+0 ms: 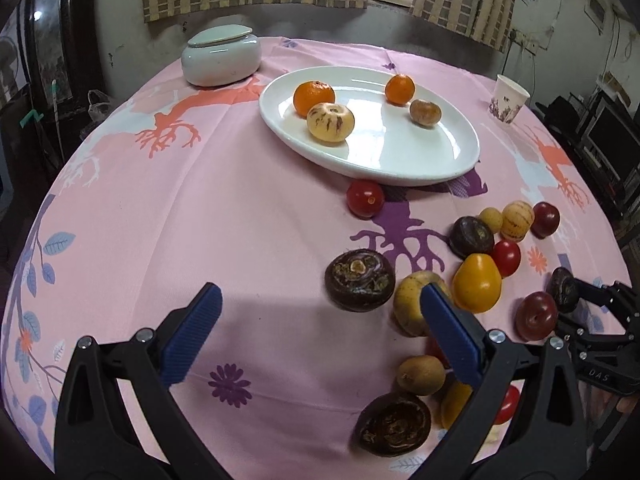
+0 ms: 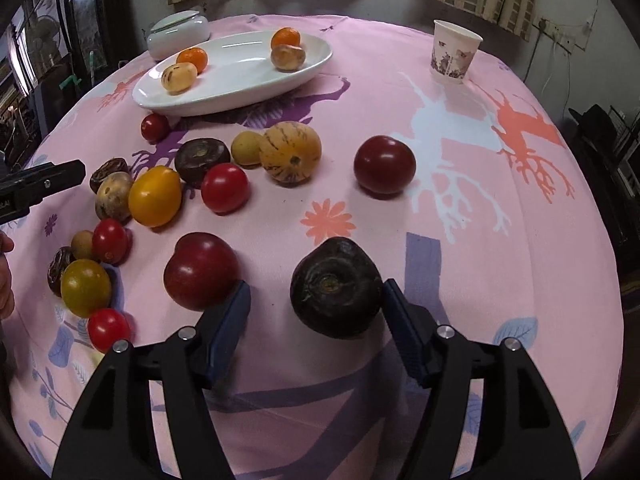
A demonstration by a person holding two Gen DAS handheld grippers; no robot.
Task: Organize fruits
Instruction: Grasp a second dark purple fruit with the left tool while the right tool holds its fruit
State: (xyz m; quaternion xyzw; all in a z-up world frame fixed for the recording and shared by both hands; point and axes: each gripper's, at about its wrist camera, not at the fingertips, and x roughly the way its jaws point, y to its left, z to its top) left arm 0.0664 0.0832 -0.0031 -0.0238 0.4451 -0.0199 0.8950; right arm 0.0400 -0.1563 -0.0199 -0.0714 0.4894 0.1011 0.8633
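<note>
A white oval plate [image 1: 400, 168] [image 2: 224, 104] holds two oranges, a pale striped fruit [image 1: 330, 122] and a brownish fruit. Many fruits lie loose on the pink cloth: red and yellow tomatoes, dark red plums, striped and dark round ones. My right gripper [image 2: 316, 292] is open around a dark purple-black fruit [image 2: 336, 286]. That fruit sits against the right pad, with a gap to the left pad. A dark red plum [image 2: 200, 272] lies just outside the left finger. My left gripper [image 1: 320, 304] is open over bare cloth. A dark fruit [image 1: 360, 280] lies just beyond its tips.
A lidded white jar [image 1: 220, 60] stands at the back left and a paper cup [image 1: 508, 100] [image 2: 454, 56] at the back right. The round table drops away on all sides. Part of a hand [image 2: 6, 280] shows at the left edge.
</note>
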